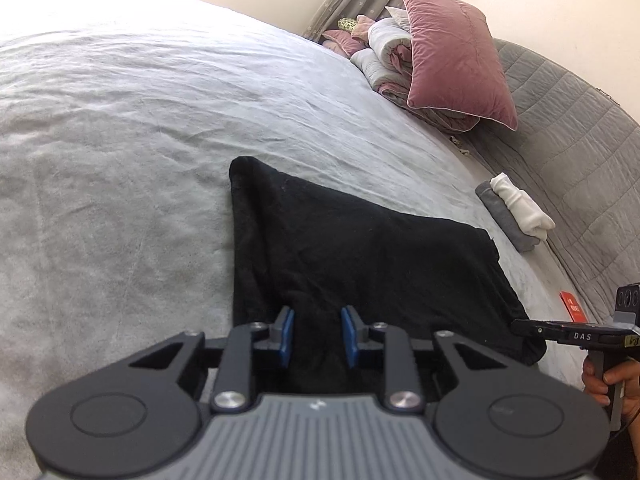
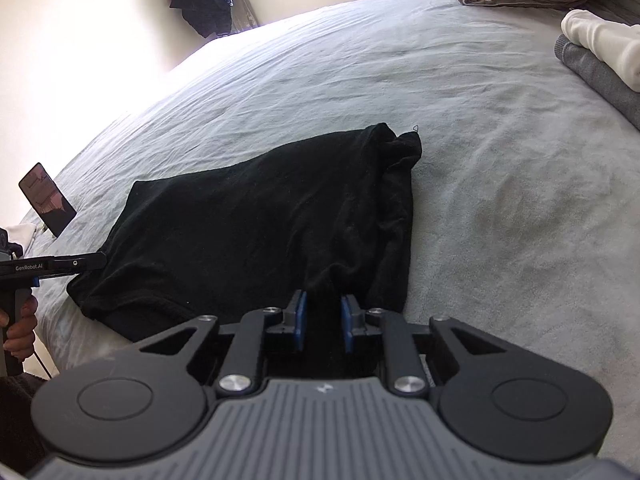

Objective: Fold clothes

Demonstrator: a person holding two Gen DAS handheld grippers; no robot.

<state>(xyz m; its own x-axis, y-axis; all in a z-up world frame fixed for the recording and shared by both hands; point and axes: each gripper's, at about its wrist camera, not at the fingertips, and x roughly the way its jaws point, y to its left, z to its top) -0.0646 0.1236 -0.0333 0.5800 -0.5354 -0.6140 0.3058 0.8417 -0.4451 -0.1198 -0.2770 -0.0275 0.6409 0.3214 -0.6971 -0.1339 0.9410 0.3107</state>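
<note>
Start at your far left: in the right wrist view a phone [image 2: 47,199] stands propped on the edge of the bed [image 2: 500,200], screen lit, with your left hand [image 2: 20,324] below it gripping the handle of the left tongs [image 1: 317,336]. Those tongs reach in from the side and meet the near left corner of the black garment [image 2: 248,220]. In their own view, the left tongs have black cloth bunched between the blue pads [image 1: 286,334], the jaws drawn in narrow around that fold (the pads look close to the fabric, though you can't see them press flat against it).

The black garment lies roughly in the middle of the grey bed sheet, folded into a broad, blunt shape with one corner pointing away from you.

Moving right, your right tongs [image 2: 323,322] hold the garment's near right edge the same way: a ridge of black cloth rises between the blue pads, jaws narrow around it.

Further right, well apart from the garment, a folded grey cloth [image 2: 600,76] sits on the bed with a rolled white cloth [image 2: 600,44] on top. Beyond it a pink pillow [image 1: 456,60] leans on folded bedding [image 1: 384,60], beside the grey quilted headboard [image 1: 560,128].
</note>
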